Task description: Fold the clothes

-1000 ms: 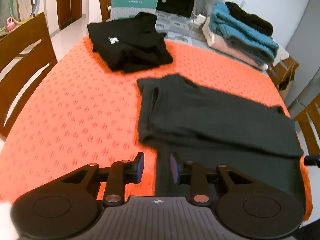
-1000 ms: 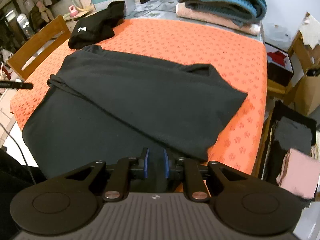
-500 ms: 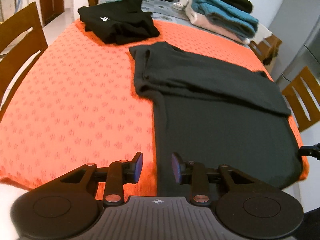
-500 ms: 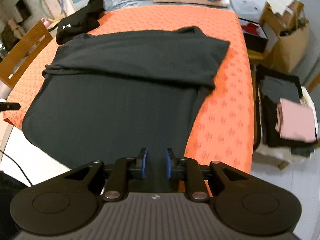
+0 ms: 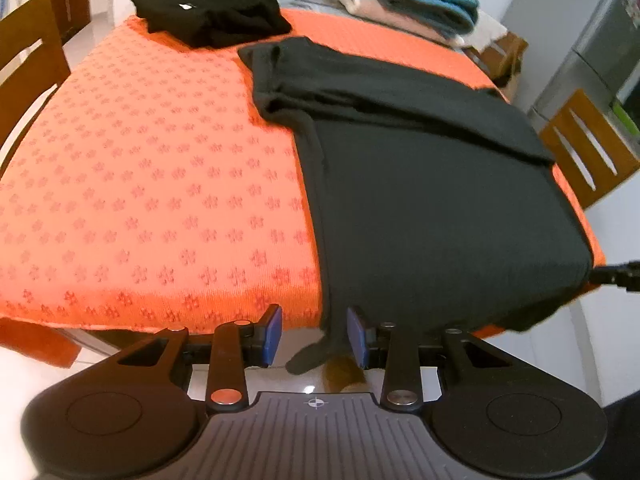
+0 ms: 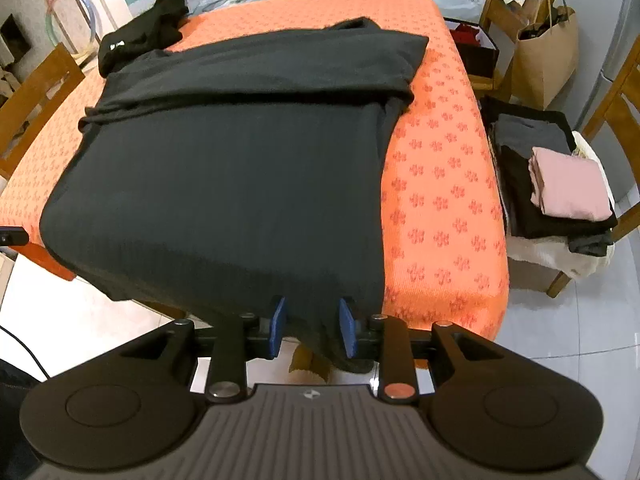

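Two grippers we hold at the 6 o'clock edge of the table (image 6: 440,184). The dark garment (image 6: 224,184) lies spread on the orange cloth, its hem hanging over. Jaws of our left gripper (image 5: 314,336) and right gripper (image 6: 312,328) have just been opening; hem corners sit between the blue pads, unpressed.

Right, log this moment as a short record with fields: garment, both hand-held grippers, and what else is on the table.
garment: dark garment spread on the orange tablecloth, far part folded over, near hem hanging over the table edge
left hand-held gripper: jaws apart, hem corner between them, pads not pressing
right hand-held gripper: jaws just opening, hem between them, unpinched
other items: black folded clothes; blue and pink stack at the far end
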The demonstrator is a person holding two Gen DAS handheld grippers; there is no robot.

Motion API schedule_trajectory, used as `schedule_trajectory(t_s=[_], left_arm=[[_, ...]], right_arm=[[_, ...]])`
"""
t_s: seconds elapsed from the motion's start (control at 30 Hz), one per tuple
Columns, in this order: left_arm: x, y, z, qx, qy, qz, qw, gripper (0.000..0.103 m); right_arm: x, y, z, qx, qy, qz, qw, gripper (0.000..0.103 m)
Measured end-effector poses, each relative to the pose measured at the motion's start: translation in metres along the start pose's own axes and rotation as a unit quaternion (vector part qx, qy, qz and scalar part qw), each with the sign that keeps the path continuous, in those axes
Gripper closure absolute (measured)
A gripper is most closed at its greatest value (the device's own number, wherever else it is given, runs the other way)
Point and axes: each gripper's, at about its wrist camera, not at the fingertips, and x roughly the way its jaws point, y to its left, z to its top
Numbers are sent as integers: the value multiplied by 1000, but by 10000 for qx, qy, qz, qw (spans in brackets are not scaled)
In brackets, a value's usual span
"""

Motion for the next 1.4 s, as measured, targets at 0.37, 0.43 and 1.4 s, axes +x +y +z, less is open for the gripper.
schedule_trajectory(t_s=[0.37,0.43,1.4], left_arm=[[30,-13,-8,351,304,-206,9987,64],[36,-16,-7,428,375,-211,9982,64],[-47,-42,66,204,-1012,-748,9918,96]], right_arm=[[15,-12,-15,71,250,-212,9994,62],[22,-17,-14,120,279,-218,9993,62],[-84,-24,66,-385,-826,266,9955,98]])
